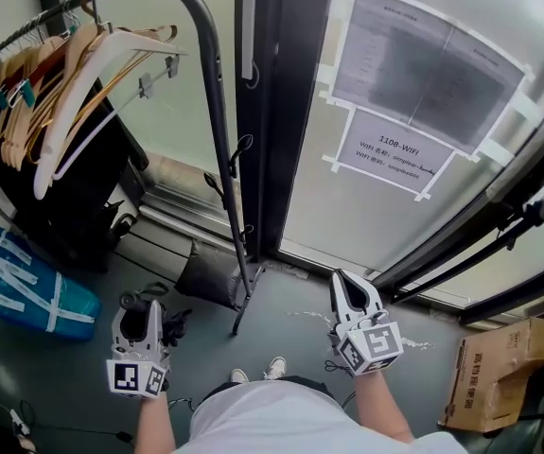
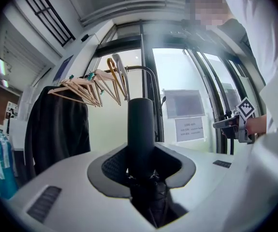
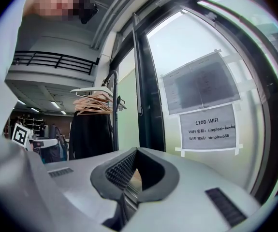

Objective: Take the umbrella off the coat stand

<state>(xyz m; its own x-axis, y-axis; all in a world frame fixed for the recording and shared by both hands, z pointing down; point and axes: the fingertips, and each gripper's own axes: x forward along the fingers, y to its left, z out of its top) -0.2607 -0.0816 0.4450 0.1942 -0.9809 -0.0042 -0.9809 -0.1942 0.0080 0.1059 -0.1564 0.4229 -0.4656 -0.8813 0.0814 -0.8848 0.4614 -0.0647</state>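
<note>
My left gripper (image 1: pixel 139 310) is low at the left, in front of the black coat stand (image 1: pixel 217 112), and is shut on a black folded umbrella (image 1: pixel 173 323). In the left gripper view the umbrella's round black handle (image 2: pixel 141 129) stands upright between the jaws, with its dark fabric bunched below. The umbrella hangs clear of the stand's hooks. My right gripper (image 1: pixel 345 287) is held level at the right, near the glass door, its jaws together with nothing between them. It also shows at the right of the left gripper view, as the right gripper (image 2: pixel 226 123).
Wooden and white hangers (image 1: pixel 73 74) crowd the stand's top rail above a black coat (image 1: pixel 73 187). A blue bag (image 1: pixel 26 287) lies on the floor at the left. A glass door with taped paper notices (image 1: pixel 413 74) fills the right. A cardboard box (image 1: pixel 499 372) sits at the lower right.
</note>
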